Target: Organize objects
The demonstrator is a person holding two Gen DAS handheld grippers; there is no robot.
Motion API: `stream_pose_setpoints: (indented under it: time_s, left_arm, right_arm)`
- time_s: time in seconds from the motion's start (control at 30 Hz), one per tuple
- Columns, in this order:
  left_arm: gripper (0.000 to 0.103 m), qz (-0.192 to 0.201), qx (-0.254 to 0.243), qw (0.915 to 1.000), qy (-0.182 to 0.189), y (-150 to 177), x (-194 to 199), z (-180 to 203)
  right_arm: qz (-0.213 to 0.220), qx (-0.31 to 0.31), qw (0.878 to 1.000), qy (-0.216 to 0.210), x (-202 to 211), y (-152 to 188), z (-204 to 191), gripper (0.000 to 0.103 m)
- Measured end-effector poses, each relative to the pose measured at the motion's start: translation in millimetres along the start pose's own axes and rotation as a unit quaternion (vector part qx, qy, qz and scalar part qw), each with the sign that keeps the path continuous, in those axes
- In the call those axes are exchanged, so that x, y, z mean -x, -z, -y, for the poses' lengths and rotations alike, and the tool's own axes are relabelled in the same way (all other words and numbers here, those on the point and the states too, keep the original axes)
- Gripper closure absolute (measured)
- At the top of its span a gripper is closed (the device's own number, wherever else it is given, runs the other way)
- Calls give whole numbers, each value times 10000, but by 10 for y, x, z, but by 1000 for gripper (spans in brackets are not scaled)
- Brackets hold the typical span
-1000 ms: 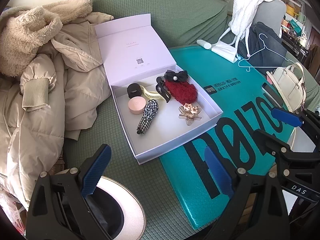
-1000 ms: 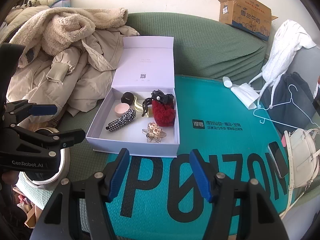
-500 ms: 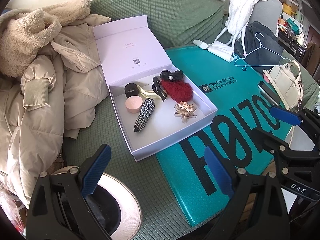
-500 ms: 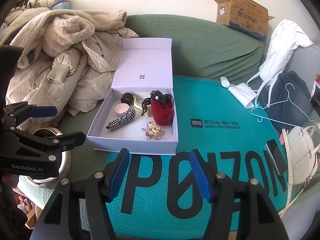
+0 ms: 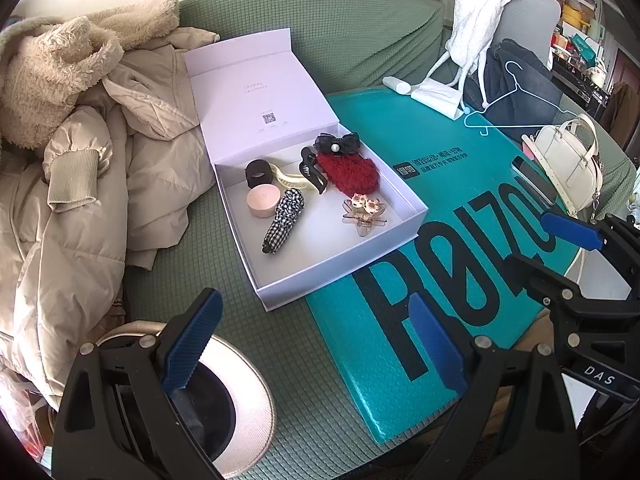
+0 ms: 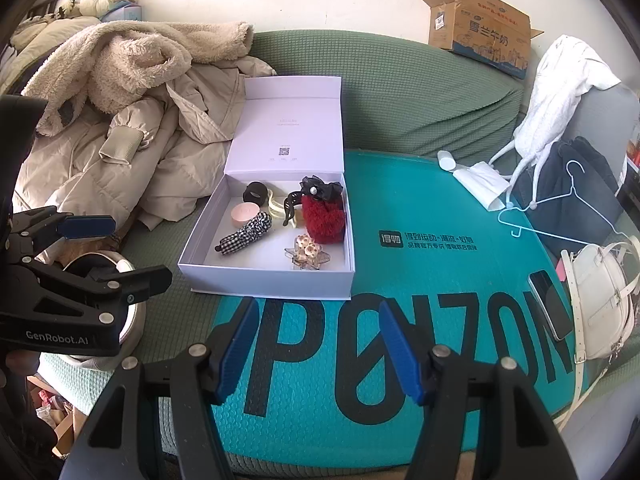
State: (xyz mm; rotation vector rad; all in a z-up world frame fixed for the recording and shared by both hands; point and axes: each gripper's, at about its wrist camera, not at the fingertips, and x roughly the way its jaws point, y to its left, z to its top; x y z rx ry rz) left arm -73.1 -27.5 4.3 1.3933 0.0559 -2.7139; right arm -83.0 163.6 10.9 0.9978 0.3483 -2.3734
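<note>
**Both grippers idle above a filled lavender box**

Left gripper (image 5: 312,344) and right gripper (image 6: 320,348) hang released, jaws apart with nothing between them, over the green sofa (image 6: 400,92) and the teal mailer (image 6: 420,280). Just beyond sits the lavender box (image 6: 264,284), lid propped upright, one edge resting on the mailer.

Inside, counted: one red fuzzy clip (image 6: 323,216) topped by one black bow (image 6: 322,189), one black claw clip (image 6: 291,202), one cream clip (image 6: 274,208), one black ring (image 6: 256,193), one pink compact (image 6: 245,214), one checked scrunchie clip (image 6: 244,236), one clear flower clip (image 6: 307,254).

Only the left view shows the hat's (image 5: 248,400) dark hollow beneath its fingers; only the right view shows the whole cardboard carton (image 6: 476,30). Both catch the white handbag (image 5: 568,164), phone (image 5: 534,180) and blue hanger (image 5: 516,108).

Compared with a second ago, the contents have not shifted, and both grippers' openings look unchanged.
</note>
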Motion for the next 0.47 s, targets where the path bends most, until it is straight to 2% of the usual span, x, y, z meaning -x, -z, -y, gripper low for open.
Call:
stream_pose_setpoints:
  time_s: [0.47]
  left_arm:
    - [9,2,-92,9999,62,12,-5,68]
  right_arm:
    - [-19,6,10000,2,-1,26,4,40]
